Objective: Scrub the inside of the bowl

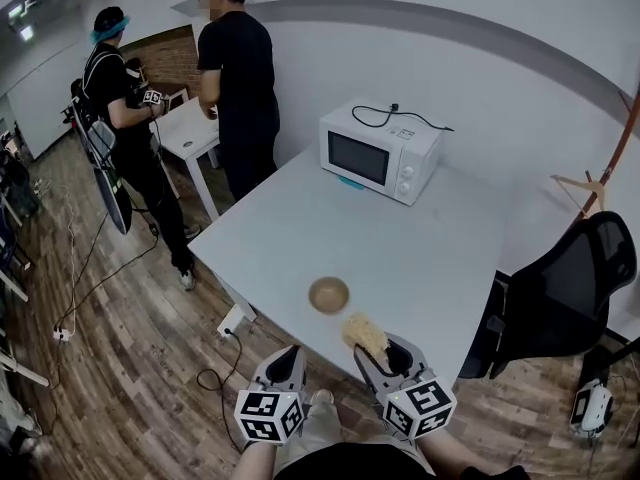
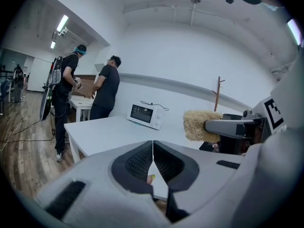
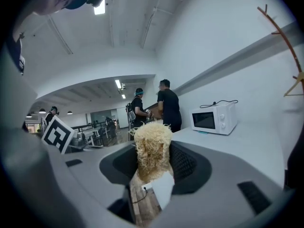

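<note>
Low centre, my right gripper clamps the soft scrubber; my left gripper is pinched together, empty. The light bowl likely slides, so I'd brace its rim.

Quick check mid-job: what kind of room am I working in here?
Likely an office or lab workspace, not a home kitchen: a plain white table, a microwave standing on it, and a mesh office chair alongside.
</note>
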The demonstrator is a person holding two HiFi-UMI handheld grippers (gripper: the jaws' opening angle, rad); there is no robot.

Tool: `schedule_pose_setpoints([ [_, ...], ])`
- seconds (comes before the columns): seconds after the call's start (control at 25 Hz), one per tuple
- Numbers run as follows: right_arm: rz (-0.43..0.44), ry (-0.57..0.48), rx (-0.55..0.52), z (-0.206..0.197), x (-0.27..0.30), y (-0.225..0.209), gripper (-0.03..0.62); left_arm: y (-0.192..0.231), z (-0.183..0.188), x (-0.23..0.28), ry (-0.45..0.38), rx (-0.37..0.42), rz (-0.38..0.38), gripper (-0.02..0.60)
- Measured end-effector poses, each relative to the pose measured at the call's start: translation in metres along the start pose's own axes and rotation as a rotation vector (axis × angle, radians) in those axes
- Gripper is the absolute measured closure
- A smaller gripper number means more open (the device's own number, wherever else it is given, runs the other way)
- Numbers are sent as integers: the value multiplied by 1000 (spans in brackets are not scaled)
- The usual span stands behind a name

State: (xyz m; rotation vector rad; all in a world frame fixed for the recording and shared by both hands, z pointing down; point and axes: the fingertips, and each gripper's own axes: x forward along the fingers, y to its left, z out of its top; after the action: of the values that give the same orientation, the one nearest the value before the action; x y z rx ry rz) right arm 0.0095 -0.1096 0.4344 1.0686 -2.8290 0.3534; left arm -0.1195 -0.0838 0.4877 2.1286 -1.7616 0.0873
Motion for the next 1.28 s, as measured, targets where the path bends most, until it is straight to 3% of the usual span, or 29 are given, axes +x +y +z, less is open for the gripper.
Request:
schedule_pose_setpoints([
  [0.68, -140, 31, 38, -9, 110, -60, 411, 84, -3, 148, 178, 73, -130, 561],
  [0.96, -182, 57, 56, -24, 131, -75, 411, 99, -30, 189, 287, 15, -225, 560],
  [1.0, -188, 62, 56, -25, 132, -77, 411, 100, -33, 195, 300, 6, -239, 552],
  [1.08, -199, 71, 55, -26, 135, -79, 411, 102, -38, 206, 325, -1, -261, 469],
  [1.28, -237, 83, 75, -33, 137, -89, 411, 105, -62, 233, 412, -37, -307, 469],
])
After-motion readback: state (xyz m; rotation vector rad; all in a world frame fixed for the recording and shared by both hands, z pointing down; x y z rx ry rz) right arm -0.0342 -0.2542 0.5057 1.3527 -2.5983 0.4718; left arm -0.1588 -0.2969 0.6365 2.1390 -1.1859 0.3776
